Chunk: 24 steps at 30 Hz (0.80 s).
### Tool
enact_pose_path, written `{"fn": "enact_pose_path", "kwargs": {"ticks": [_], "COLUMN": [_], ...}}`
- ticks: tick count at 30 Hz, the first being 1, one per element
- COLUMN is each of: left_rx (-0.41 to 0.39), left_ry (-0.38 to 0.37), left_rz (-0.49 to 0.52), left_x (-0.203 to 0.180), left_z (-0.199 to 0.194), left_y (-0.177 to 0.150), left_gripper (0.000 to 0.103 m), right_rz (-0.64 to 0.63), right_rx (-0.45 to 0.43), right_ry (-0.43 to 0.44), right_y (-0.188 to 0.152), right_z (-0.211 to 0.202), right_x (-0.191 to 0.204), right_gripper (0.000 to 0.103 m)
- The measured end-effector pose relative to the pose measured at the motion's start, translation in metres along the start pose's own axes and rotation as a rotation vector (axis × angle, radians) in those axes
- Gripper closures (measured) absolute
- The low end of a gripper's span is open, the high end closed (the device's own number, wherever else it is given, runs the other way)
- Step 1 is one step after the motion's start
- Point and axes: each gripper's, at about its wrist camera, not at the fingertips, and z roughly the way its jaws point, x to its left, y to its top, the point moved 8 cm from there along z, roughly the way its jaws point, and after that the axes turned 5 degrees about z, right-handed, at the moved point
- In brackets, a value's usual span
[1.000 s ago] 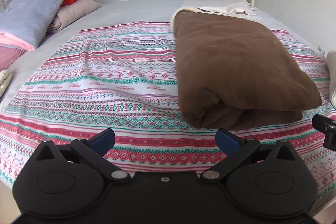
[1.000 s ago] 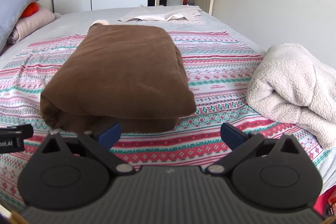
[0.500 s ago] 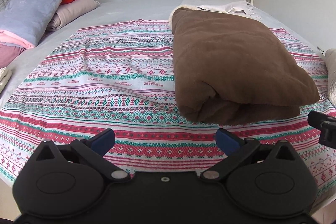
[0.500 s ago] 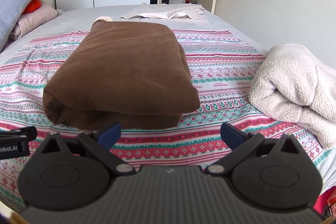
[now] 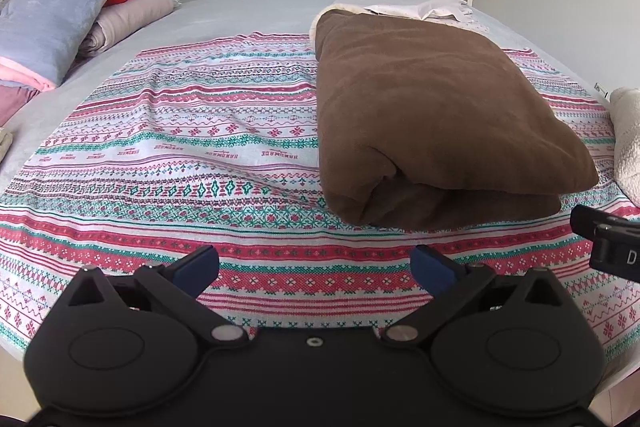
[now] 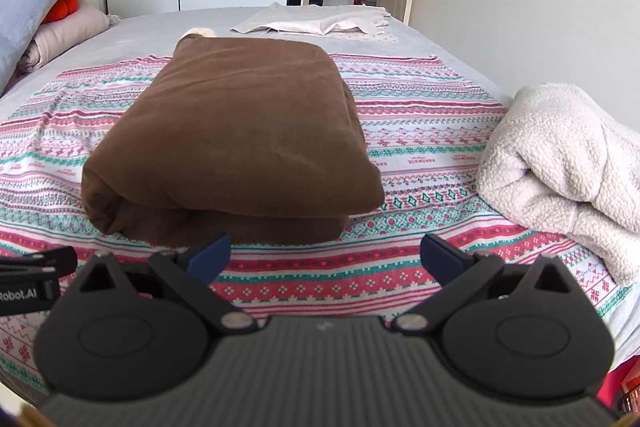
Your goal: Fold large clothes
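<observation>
Brown blanket (image 5: 432, 107) lies folded on the patterned sheet (image 5: 192, 131) across the bed, near its front edge. Left tool (image 5: 314, 263) is spread apart, empty, short of it; right tool (image 6: 324, 255) likewise. Only the right view takes in the whole white fleece (image 6: 560, 163) beside it; the left shows more of the pillows (image 5: 68, 3).
</observation>
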Motion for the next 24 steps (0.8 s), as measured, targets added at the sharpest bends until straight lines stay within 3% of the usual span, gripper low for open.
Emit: {"fn": "enact_pose_path", "kwargs": {"ticks": [24], "left_rx": [0.014], "left_ry": [-0.015], "left_rz": [0.003], "left_x": [-0.0023], "left_z": [0.0023], "left_y": [-0.0031], "left_gripper": [0.000], "right_rz": [-0.007], "right_rx": [0.014], "right_ry": [0.007], "right_y": [-0.0022], "right_z": [0.0034], "right_x": [-0.0009], "right_gripper": [0.000]}}
